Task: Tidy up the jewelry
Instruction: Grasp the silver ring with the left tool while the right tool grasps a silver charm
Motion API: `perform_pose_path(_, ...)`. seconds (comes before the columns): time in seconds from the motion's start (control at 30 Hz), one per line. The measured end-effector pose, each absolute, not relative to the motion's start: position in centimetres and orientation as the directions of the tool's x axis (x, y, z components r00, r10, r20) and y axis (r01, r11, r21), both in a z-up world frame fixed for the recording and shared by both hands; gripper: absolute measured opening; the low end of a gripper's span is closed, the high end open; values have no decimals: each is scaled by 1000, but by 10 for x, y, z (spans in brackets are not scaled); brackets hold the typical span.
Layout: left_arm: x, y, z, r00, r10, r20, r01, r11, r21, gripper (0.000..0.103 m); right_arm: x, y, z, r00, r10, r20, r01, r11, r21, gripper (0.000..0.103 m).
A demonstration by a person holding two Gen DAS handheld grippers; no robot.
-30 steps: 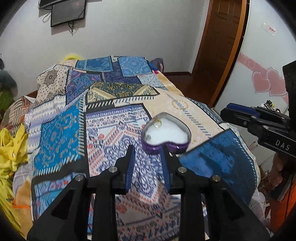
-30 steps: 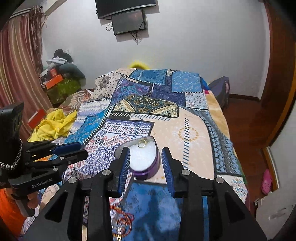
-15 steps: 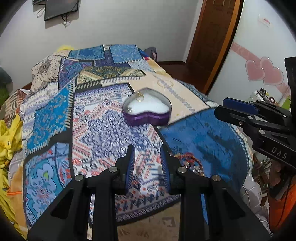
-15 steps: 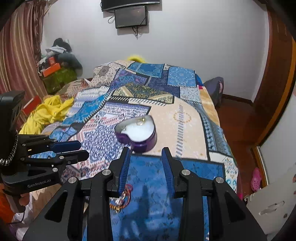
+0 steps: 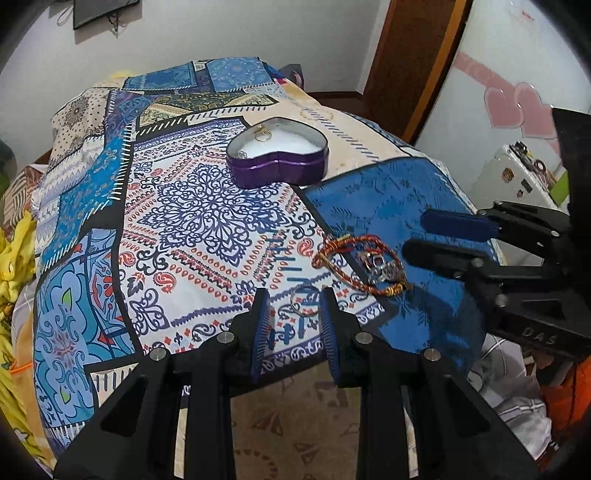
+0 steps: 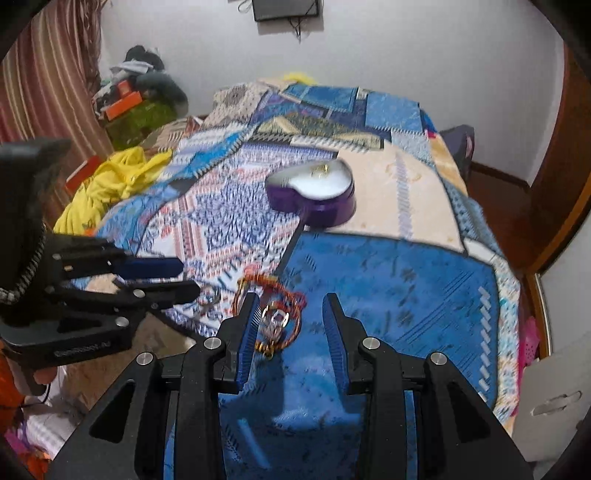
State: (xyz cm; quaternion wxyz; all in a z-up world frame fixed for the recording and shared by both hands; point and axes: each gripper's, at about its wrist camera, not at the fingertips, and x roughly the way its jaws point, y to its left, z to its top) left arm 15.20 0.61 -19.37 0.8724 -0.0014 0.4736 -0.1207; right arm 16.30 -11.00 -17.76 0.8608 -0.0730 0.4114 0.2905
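A patchwork bedspread [image 5: 192, 206] fills mid-frame; right gripper [image 5: 417, 236], marked "DAS", and left gripper [image 5: 295, 310] both gape empty near thread bracelets [image 5: 354, 262].

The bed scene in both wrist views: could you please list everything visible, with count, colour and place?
Purple heart-shaped tin: one, white lining, open, mid-bed.
Gold ring: one, inside tin.
Red-orange braided cord bracelets: a tangled bunch, count unclear, on blue patch near bed edge.
Thin metal ring: one, silvery, on quilt ahead of left gripper.
Patchwork quilt: one, blue-white-cream, covering bed.
Yellow cloth: one, bed's far left side.
Wall screen: one, black.
Wooden door: one, brown.
Left gripper: open, empty.
Right gripper: open, over bracelets.
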Motion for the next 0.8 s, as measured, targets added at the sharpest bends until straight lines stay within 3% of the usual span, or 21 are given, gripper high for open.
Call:
perform_pose_path(0.13,150,5,-196,521,-208,-828,211,971,-112,35,164,-113,-182,468,471,-747,-550,817,170,32)
perform_pose_path(0.8,159,2,-212,498,-267,-825,213,960,-181,35,163,-105,-198,426,469,-774,-571,803,172,15)
